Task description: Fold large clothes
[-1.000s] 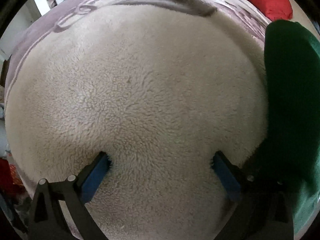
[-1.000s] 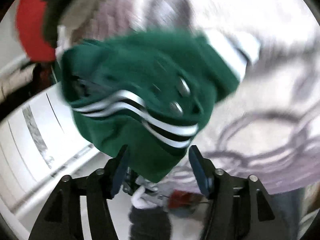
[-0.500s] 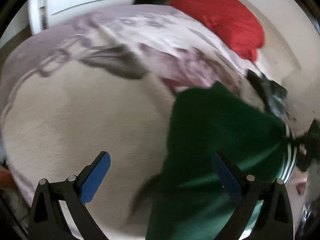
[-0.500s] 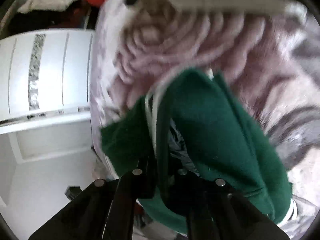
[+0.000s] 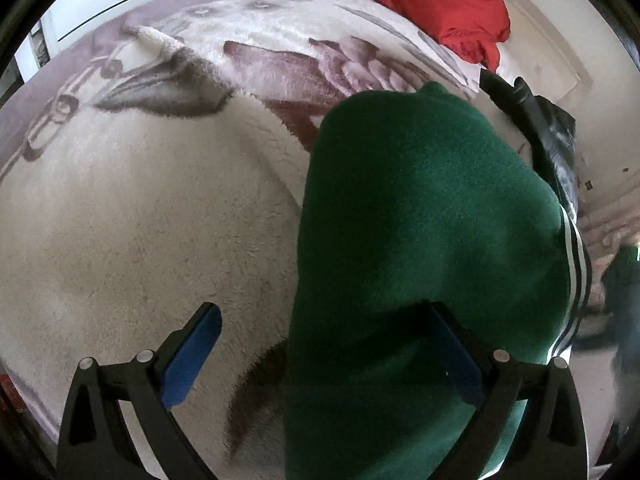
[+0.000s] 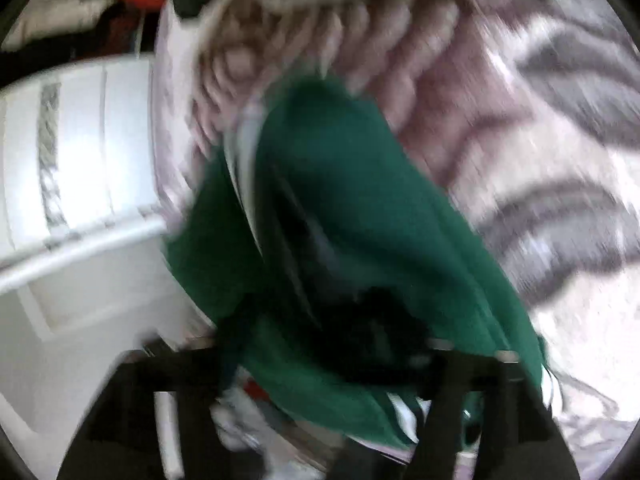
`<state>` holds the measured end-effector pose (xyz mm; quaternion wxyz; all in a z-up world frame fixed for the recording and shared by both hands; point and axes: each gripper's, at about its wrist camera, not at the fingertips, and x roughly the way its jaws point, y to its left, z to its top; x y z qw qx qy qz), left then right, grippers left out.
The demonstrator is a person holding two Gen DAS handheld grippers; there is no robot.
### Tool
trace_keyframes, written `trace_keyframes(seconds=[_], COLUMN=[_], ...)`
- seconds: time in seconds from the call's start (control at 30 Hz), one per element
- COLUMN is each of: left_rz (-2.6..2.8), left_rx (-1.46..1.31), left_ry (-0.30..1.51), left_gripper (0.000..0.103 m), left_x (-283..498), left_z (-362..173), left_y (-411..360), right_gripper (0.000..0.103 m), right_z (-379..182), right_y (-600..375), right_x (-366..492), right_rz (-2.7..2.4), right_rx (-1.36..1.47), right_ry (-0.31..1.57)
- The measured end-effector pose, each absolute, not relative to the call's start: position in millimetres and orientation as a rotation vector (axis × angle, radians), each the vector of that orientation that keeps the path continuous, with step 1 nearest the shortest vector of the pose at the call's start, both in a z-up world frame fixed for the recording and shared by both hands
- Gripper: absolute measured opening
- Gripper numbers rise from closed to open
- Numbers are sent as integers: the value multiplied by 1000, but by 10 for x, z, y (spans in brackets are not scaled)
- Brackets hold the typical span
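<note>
A dark green fleece garment (image 5: 424, 240) with white stripes at its hem lies on the bed, over the edge of a cream fleece blanket (image 5: 132, 216). My left gripper (image 5: 328, 344) is open and empty just above them; its right finger (image 5: 452, 356) rests against the green cloth, its left finger (image 5: 192, 352) over the cream fleece. In the blurred right wrist view the same green garment (image 6: 360, 220) bunches into my right gripper (image 6: 332, 344), whose fingers are drawn close together on the cloth.
A patterned mauve and grey bedspread (image 5: 280, 52) covers the bed. A red cushion (image 5: 440, 4) lies at the far end. A white cabinet (image 6: 76, 152) stands beside the bed. A black garment (image 5: 556, 136) sits at the right.
The left gripper has swung right, from over the cream fleece to the green garment. The right gripper has shut on the green garment and is moving with it.
</note>
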<state>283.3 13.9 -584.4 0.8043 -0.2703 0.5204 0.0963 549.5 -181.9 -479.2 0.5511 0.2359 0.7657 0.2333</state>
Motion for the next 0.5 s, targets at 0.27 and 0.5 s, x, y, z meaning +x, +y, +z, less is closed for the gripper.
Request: trace_keyframes(seconds=[0.27,0.5], left_rz=[204,134], left_rx=[-533,-526], left_ry=[1106,1116], left_gripper=[103,103], left_x=[2873,2958], left_z=[-5740,-5793], left_y=[2,-142], right_gripper=[3,2], right_z=[-4490,-4221], right_y=[-2173,-2675], right_x=[4920,4832], right_rz=[394,240], right_rx=[502,478], right_ry=[1684,1614])
